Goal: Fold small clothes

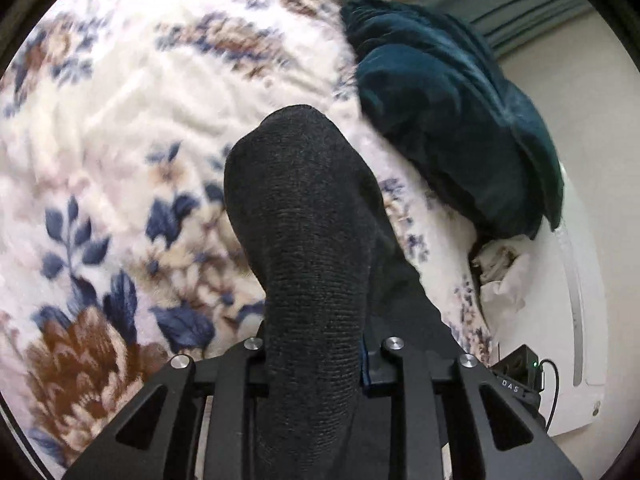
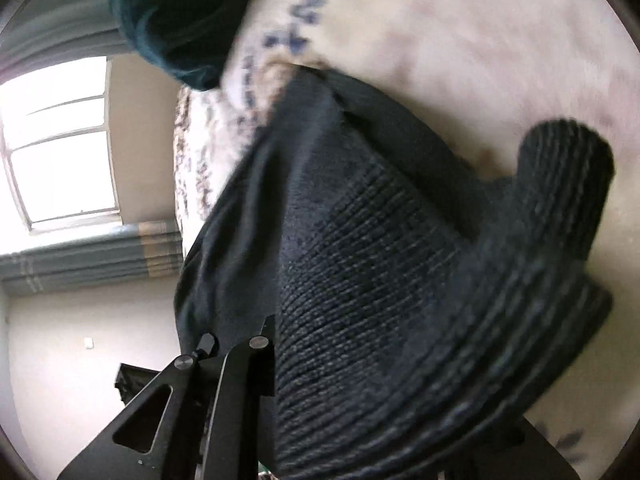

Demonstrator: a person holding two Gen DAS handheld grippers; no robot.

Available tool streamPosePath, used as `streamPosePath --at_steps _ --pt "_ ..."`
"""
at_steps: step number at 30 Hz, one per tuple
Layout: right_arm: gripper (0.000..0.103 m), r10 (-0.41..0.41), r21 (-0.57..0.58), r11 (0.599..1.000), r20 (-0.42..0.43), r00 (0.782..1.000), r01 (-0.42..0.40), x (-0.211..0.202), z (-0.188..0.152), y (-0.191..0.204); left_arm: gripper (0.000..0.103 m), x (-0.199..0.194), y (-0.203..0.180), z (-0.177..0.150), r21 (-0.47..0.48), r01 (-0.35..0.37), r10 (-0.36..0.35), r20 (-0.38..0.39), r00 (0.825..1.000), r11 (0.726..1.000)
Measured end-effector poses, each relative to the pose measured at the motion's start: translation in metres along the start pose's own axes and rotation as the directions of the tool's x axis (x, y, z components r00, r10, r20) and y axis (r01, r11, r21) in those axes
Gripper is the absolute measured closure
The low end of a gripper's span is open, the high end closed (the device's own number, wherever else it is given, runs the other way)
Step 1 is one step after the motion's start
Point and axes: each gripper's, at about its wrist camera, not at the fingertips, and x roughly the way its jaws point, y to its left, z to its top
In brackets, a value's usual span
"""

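Note:
A dark grey knitted sock (image 1: 308, 232) hangs from my left gripper (image 1: 320, 360), which is shut on it; the sock covers the fingertips and drapes forward over the floral blanket (image 1: 120, 140). In the right wrist view the same dark knit sock (image 2: 380, 280) fills the middle, bunched and draped over my right gripper (image 2: 320, 360), which is shut on it. Its ribbed end (image 2: 568, 160) sticks up at the right. The right fingertips are hidden under the fabric.
A dark teal plush cushion (image 1: 460, 120) lies on the blanket at the right, also in the right wrist view (image 2: 180, 20). A white wall and a small black device (image 1: 520, 368) lie beyond the bed edge. A window (image 2: 60, 140) and curtains (image 2: 92, 256) are at the left.

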Motion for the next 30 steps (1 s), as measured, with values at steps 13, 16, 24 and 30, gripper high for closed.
streamPosePath --at_steps 13,16,24,30 --pt "0.085 0.131 -0.183 0.975 0.008 0.991 -0.128 0.001 0.004 0.134 0.082 -0.056 0.020 0.136 0.040 0.016 -0.020 0.109 0.994 0.999" --pt "0.085 0.144 -0.211 0.968 0.022 0.989 -0.136 0.035 0.011 0.166 0.082 -0.045 0.047 0.180 0.056 0.020 -0.026 0.095 0.995 0.998" --pt "0.085 0.107 -0.225 0.970 0.073 0.992 -0.088 0.155 0.030 0.219 0.082 0.008 0.126 0.269 0.090 0.027 -0.028 0.010 1.000 0.996" --pt "0.086 0.059 -0.188 0.981 0.101 0.993 -0.039 0.221 0.033 0.216 0.080 0.066 0.194 0.288 0.031 -0.004 0.007 -0.101 0.995 1.000"
